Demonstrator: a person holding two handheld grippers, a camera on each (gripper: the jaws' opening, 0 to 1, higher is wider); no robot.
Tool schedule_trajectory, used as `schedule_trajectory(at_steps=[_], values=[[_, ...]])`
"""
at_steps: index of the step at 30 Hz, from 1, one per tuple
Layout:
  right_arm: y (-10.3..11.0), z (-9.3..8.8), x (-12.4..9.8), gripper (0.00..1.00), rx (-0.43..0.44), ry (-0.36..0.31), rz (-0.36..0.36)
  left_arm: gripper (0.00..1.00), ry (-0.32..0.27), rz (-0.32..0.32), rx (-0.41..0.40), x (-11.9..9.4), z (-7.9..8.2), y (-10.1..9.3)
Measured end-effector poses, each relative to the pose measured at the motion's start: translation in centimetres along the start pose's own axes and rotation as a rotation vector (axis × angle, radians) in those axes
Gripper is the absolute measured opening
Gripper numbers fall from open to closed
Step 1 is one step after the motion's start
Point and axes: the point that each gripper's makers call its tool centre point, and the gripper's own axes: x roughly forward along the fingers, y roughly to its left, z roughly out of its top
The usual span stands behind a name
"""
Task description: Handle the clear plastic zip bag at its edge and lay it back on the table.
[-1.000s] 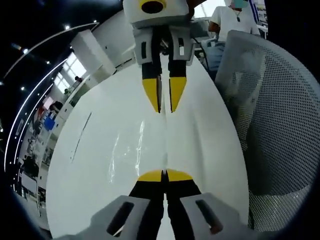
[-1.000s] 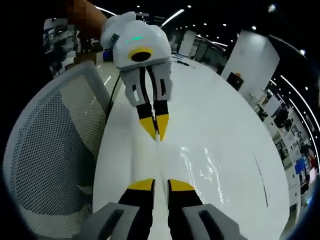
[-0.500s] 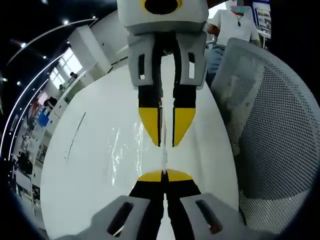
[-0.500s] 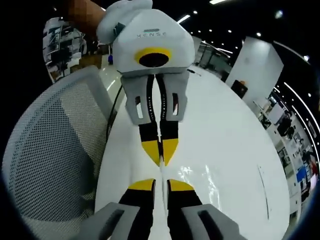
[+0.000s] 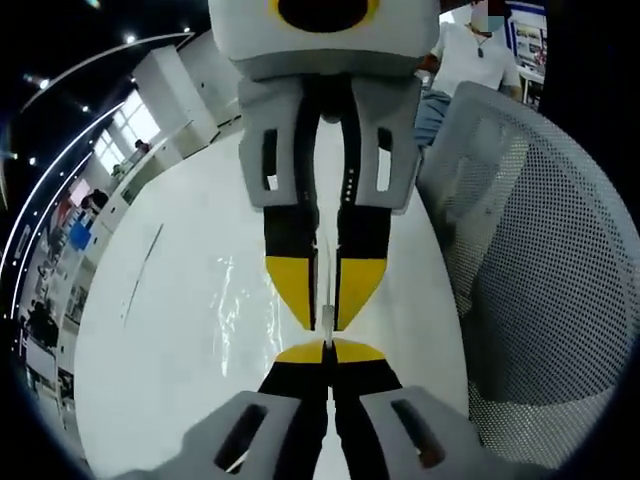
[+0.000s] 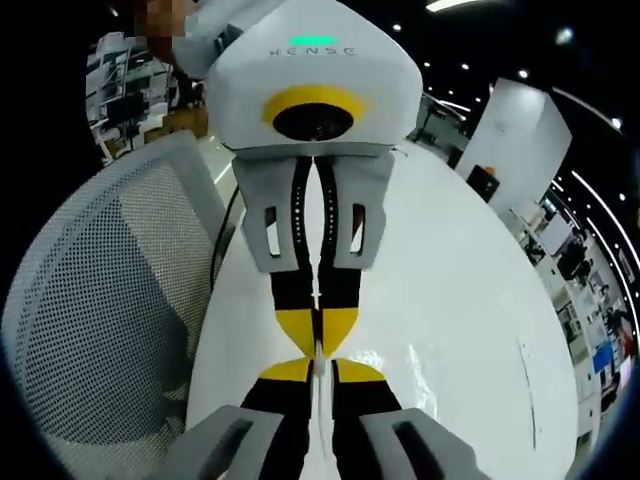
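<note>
The clear plastic zip bag (image 5: 240,300) lies glinting on the white table (image 5: 150,380), its edge strip raised between the two grippers. My left gripper (image 5: 325,351) is shut on that edge at the bottom of the left gripper view. Facing it from above, my right gripper (image 5: 326,305) is pinched on the same strip, tips almost touching the left's. In the right gripper view, my right gripper (image 6: 321,370) holds the strip with a narrow slit, and the left gripper (image 6: 318,340) reaches down to meet it. The bag (image 6: 425,365) shimmers to the right.
A grey mesh office chair (image 5: 545,260) stands close beside the table edge, chair (image 6: 95,310). A person in a white top (image 5: 470,50) sits at the far end. A thin dark line (image 5: 142,272) marks the table. A black cable (image 6: 226,225) runs along the edge.
The two grippers have closed in on each other along the bag's edge until their tips nearly meet. The right gripper's jaws have narrowed slightly.
</note>
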Motion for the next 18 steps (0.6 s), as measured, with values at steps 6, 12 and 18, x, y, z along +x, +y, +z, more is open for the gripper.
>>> schedule_trajectory(at_steps=[6, 12, 18], values=[[0.09, 0.07, 0.09, 0.0, -0.016, 0.001, -0.005, 0.0, 0.005, -0.006, -0.004, -0.01, -0.12, -0.03], [0.03, -0.09, 0.15, 0.0, -0.031, 0.008, -0.01, 0.0, 0.007, -0.011, -0.008, 0.06, -0.19, -0.1], [0.33, -0.22, 0.09, 0.0, -0.031, 0.003, -0.006, 0.0, 0.005, -0.018, -0.004, 0.12, -0.2, -0.33]])
